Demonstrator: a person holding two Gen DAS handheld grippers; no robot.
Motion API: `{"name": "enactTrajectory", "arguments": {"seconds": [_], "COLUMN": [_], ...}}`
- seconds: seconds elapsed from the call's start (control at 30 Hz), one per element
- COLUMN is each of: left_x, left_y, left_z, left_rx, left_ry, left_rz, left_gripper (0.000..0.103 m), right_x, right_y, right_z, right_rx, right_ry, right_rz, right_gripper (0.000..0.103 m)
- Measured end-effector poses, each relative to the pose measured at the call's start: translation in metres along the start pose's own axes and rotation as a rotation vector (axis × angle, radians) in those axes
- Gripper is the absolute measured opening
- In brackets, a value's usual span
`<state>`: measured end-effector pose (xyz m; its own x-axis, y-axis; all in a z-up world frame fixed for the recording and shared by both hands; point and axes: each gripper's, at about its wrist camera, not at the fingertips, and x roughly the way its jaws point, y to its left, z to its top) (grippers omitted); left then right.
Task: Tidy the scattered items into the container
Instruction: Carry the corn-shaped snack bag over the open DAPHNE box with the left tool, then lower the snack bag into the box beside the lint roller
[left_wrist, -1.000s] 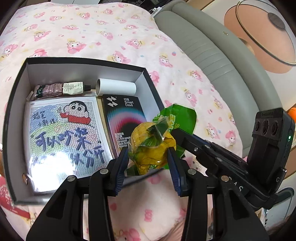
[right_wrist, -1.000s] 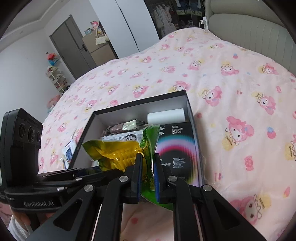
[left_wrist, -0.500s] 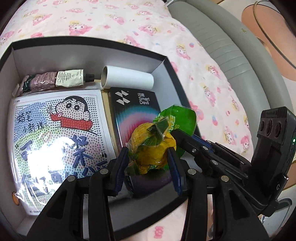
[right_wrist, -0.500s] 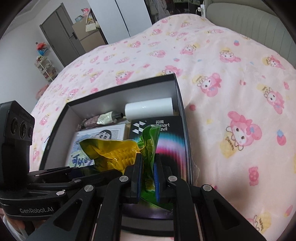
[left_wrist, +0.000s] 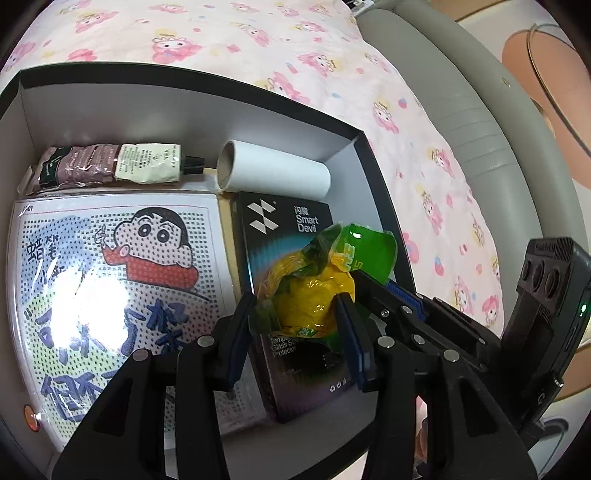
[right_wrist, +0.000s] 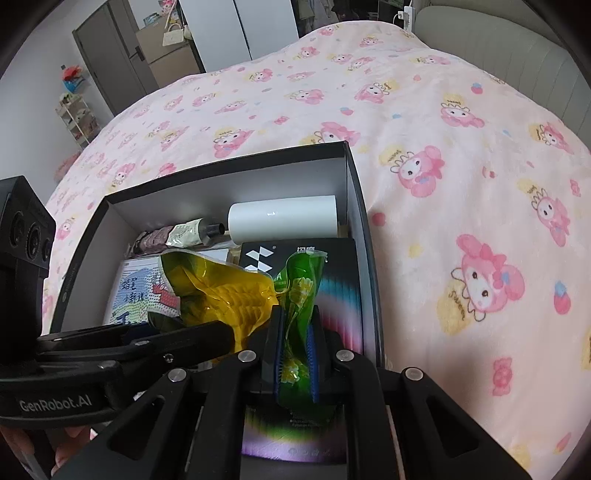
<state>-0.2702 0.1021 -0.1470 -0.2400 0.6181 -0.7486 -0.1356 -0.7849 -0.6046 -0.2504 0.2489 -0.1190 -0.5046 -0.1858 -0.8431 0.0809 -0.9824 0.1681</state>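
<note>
1. The snack packet (left_wrist: 314, 295), yellow with a green end, now hangs over the black box (left_wrist: 365, 155). A second ago it was short of the near wall, above the pink blanket (right_wrist: 461, 129); since then I have carried it forward with both tools, so it sits over the dark screen-protector pack (left_wrist: 291, 229) inside. By my judgement the carry is nearly done and only lowering and letting go are left.

2. My left gripper (left_wrist: 295, 314) has its jaws part spread, with the packet's yellow bulk wedged between them and the blue pads pressing it on both sides.

3. My right gripper (right_wrist: 295, 354) has its jaws drawn nearly together, pinching the flat green end of the packet; the film stands up out of the pads.

4. Below lie the cartoon bead sheet (left_wrist: 110, 280) on the left, and a crumpled tube (left_wrist: 110, 168) and white roll (left_wrist: 277, 175) along the far wall. There is room for the packet on top of the pack.

5. I see a risk in the release: if one tool lets go late, the film may drag the packet back over the rim.
</note>
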Motion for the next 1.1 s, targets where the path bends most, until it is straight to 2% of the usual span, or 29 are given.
{"name": "enactTrajectory", "arguments": {"seconds": [0.13,0.23,0.43,0.6,0.73,0.9,1.0,1.1], "left_x": [-0.007,-0.015,-0.038,-0.048,-0.053,-0.051,-0.043,-0.038], "left_y": [0.012,0.015,0.010,0.009,0.012,0.015,0.019,0.020], "left_z": [0.000,-0.003,-0.012,-0.019,-0.025,-0.033,-0.032,-0.028], "left_rx": [-0.055,-0.052,-0.002,0.028,0.017,0.033,0.009,0.010], "left_ry": [-0.015,-0.033,-0.094,-0.099,-0.099,-0.080,-0.039,-0.016], "left_rz": [-0.020,-0.010,0.092,0.105,0.092,0.098,0.170,0.178], "left_gripper": [0.046,0.046,0.046,0.046,0.046,0.046,0.046,0.046], "right_x": [-0.007,-0.013,-0.024,-0.042,-0.041,-0.042,-0.035,-0.029], "right_y": [-0.001,-0.002,-0.004,-0.011,-0.004,-0.003,0.013,0.020], "right_z": [-0.002,-0.004,-0.007,-0.016,-0.020,-0.027,-0.034,-0.035], "right_rx": [0.017,0.029,0.055,0.153,0.097,0.095,0.025,0.008], "right_ry": [-0.018,-0.032,-0.059,-0.128,-0.102,-0.080,-0.039,-0.029], "right_rz": [-0.004,-0.006,-0.012,0.016,-0.002,0.002,0.019,-0.006], "right_gripper": [0.010,0.010,0.010,0.010,0.010,0.010,0.010,0.010]}}
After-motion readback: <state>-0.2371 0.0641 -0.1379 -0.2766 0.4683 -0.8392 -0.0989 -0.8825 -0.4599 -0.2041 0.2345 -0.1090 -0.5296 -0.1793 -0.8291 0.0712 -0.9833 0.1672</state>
